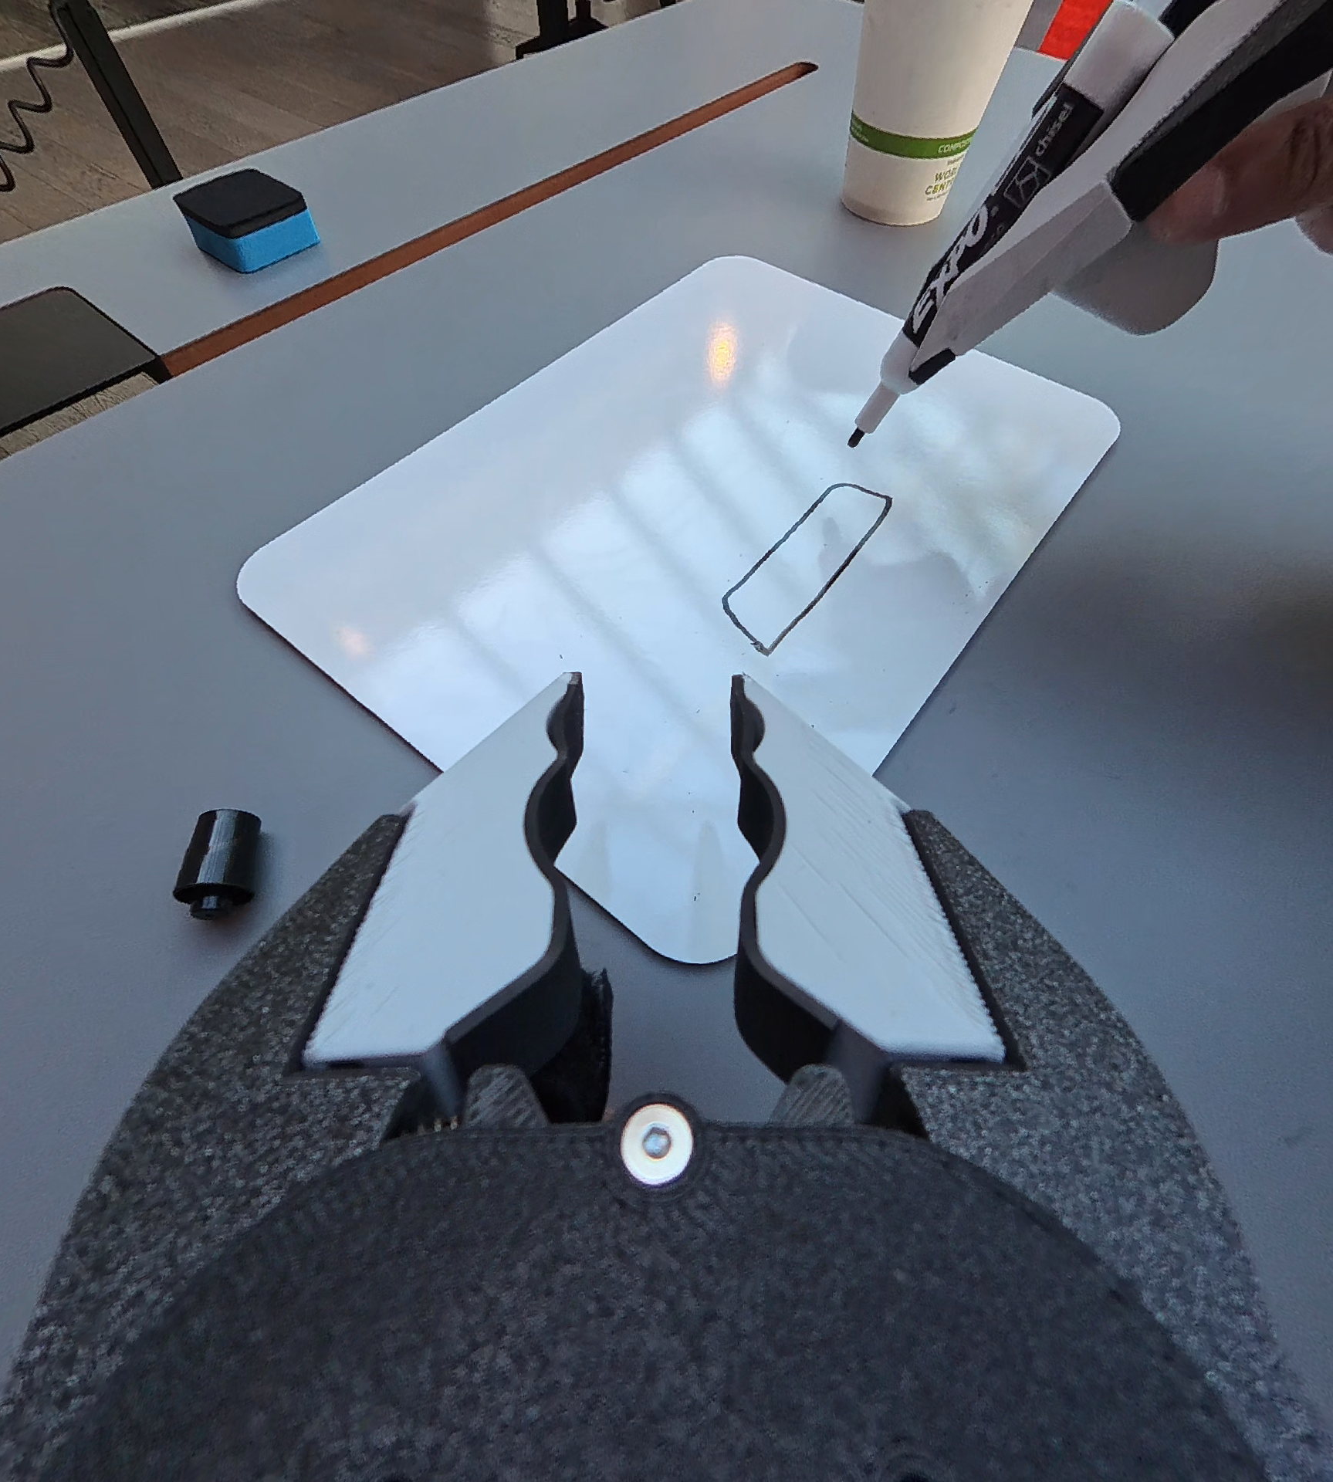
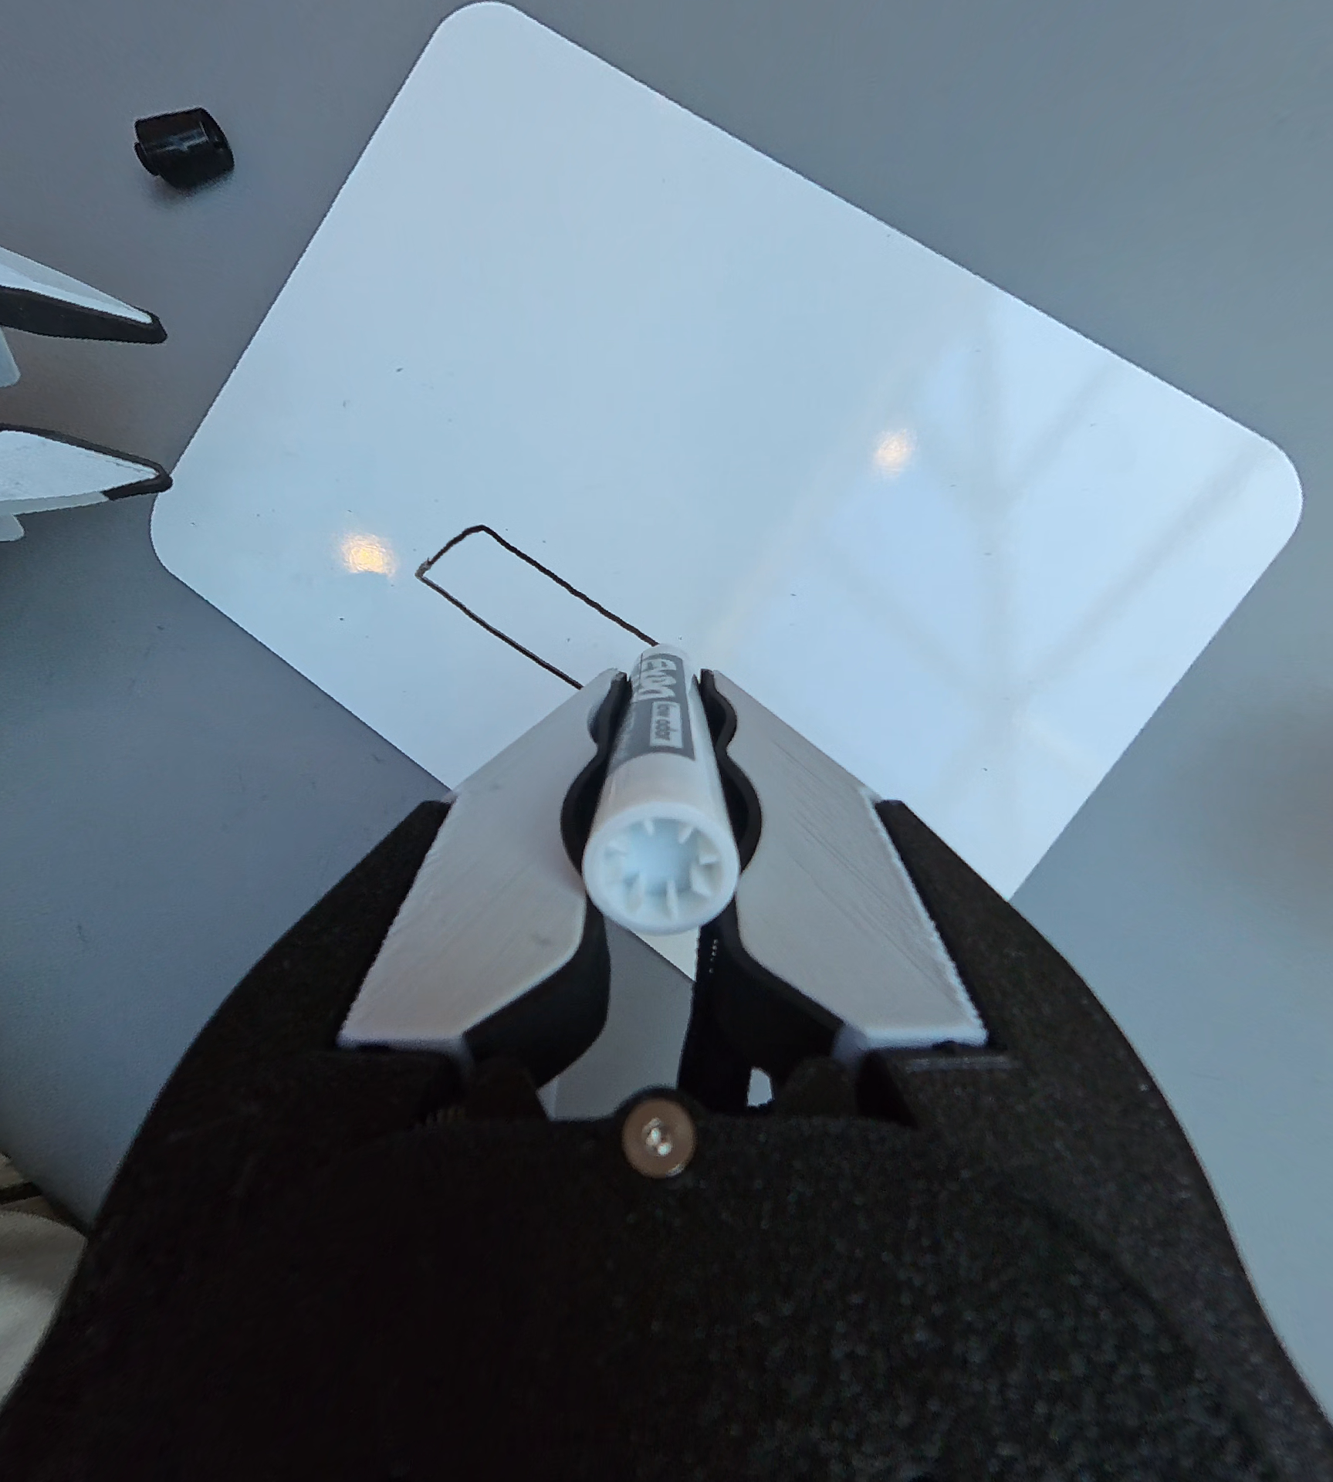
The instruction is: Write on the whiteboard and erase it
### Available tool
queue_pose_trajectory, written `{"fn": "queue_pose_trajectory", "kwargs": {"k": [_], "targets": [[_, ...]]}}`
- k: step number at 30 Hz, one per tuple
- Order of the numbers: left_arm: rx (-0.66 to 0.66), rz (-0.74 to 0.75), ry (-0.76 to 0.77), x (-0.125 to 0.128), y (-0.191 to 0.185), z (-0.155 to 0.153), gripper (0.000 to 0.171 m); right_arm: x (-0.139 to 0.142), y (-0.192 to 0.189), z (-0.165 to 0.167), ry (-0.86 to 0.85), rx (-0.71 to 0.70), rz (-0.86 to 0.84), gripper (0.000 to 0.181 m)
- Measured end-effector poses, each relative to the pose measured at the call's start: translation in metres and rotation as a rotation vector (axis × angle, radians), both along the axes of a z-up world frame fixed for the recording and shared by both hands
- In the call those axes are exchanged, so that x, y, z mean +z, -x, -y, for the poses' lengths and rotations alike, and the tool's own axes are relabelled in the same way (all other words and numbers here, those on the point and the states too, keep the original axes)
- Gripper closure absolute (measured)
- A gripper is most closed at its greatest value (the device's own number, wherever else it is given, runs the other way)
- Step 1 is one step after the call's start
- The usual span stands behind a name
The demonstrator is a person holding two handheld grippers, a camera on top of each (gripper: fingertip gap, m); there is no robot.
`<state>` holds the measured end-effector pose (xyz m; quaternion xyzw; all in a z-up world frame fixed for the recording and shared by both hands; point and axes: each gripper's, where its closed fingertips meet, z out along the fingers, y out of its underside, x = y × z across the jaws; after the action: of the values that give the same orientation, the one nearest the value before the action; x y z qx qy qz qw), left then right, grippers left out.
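A small white board (image 1: 567, 521) lies flat on the grey table, and also shows in the right wrist view (image 2: 647, 361). A black rectangle outline (image 1: 807, 565) is drawn on it, partly hidden in the right wrist view (image 2: 486, 561). My right gripper (image 2: 659, 682) is shut on a black-and-white marker (image 2: 659, 770). In the left wrist view the marker (image 1: 976, 240) has its tip lifted just above the board, beyond the rectangle. My left gripper (image 1: 656, 682) is open and empty over the board's near corner. The black marker cap (image 1: 218, 866) lies on the table to its left, and also shows in the right wrist view (image 2: 183, 148).
A blue-and-black eraser (image 1: 246, 216) sits at the far left beyond a long slot (image 1: 486, 208) in the table. A white paper cup (image 1: 919, 120) stands behind the board. A dark flat panel (image 1: 29, 361) lies at the left edge. A person's hand (image 1: 1304, 176) holds the right gripper.
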<state>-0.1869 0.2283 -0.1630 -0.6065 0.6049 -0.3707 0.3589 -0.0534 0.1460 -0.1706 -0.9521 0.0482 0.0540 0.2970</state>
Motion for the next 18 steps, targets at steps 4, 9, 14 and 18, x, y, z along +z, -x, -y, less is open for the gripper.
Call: {"fn": "queue_pose_trajectory", "kwargs": {"k": [4,9,14,18], "targets": [[0.003,0.003,0.002,0.001,0.000,-0.001,0.135,-0.001,0.008,-0.005,-0.002,0.021,-0.006,0.163],[0.003,0.003,-0.002,0.002,0.000,-0.001,0.135,-0.004,0.023,-0.017,-0.010,0.066,-0.014,0.163],[0.005,0.000,-0.002,0.002,0.000,-0.002,0.135,-0.006,0.039,-0.033,-0.009,0.140,-0.017,0.163],[0.005,-0.001,-0.007,0.002,0.000,-0.001,0.135,-0.011,0.051,-0.044,0.024,0.195,-0.033,0.163]]}}
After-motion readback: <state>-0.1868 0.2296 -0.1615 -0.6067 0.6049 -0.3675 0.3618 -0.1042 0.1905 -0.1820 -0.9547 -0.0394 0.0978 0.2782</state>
